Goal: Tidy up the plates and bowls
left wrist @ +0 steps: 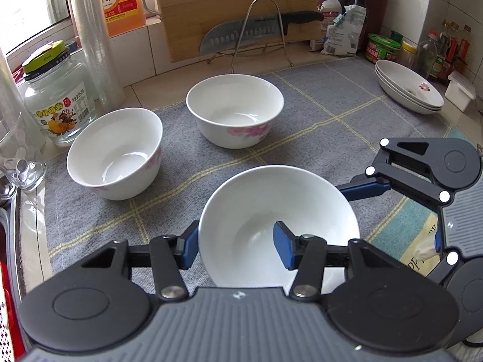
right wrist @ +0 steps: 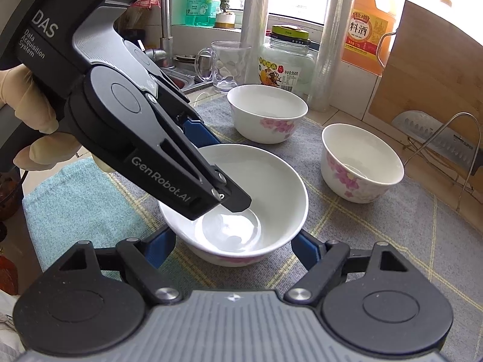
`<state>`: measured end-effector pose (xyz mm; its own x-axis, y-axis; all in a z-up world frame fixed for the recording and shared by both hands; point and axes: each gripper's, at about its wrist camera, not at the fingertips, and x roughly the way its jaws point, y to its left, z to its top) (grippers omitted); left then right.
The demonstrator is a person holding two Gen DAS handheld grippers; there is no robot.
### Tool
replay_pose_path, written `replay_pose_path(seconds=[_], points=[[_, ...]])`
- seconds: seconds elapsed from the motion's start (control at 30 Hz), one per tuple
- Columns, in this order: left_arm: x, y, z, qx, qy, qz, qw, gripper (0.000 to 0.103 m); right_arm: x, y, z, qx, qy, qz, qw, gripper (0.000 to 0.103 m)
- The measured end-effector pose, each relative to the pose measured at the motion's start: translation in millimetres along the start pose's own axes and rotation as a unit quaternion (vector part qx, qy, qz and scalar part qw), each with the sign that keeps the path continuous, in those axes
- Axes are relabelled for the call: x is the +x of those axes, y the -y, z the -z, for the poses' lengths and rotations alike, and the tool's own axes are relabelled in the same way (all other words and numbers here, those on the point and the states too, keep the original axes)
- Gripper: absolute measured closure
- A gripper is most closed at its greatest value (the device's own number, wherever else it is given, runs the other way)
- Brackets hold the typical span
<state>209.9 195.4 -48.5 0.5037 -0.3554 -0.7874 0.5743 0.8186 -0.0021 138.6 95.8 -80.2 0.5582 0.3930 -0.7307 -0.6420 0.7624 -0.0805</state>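
Observation:
Three white bowls with pink flowers stand on a grey checked mat [left wrist: 302, 114]. The near bowl [left wrist: 280, 211] [right wrist: 256, 193] is between both grippers. My left gripper [left wrist: 238, 241] straddles its near-left rim, one finger outside, one inside; the jaws stand close on the wall. My right gripper [right wrist: 232, 247] is open, a finger on each side of the same bowl, apart from it. The left bowl [left wrist: 114, 154] [right wrist: 267, 113] and the far bowl [left wrist: 235, 108] [right wrist: 360, 163] stand free. A stack of shallow plates [left wrist: 407, 87] sits at the far right.
A glass jar [left wrist: 57, 102], a glass mug [left wrist: 18, 154] and plastic rolls [left wrist: 93, 36] stand left. A cutting board [left wrist: 238, 9], knife [left wrist: 250, 33] and wire rack [left wrist: 262, 30] stand behind. Bottles and jars [left wrist: 383, 48] crowd the back right. A sink [right wrist: 178, 78] lies beyond the mat.

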Motion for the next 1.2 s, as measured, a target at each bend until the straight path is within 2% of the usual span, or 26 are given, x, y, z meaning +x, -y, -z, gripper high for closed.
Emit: replay_pose_path(seconds=[0.27, 0.8, 1.2], points=[[3, 24, -15, 0.016, 0.011, 0.013, 0.9997, 0.052, -19, 13, 7, 0.004, -0.002, 0.015, 1.000, 0.016], [30, 89, -57, 0.066, 0.022, 0.062, 0.9956, 0.052, -57, 61, 41, 0.045, -0.018, 0.074, 0.996, 0.016], [49, 114, -79, 0.086, 0.021, 0.079, 0.9929, 0.052, -68, 88, 58, 0.069, -0.026, 0.097, 0.993, 0.016]])
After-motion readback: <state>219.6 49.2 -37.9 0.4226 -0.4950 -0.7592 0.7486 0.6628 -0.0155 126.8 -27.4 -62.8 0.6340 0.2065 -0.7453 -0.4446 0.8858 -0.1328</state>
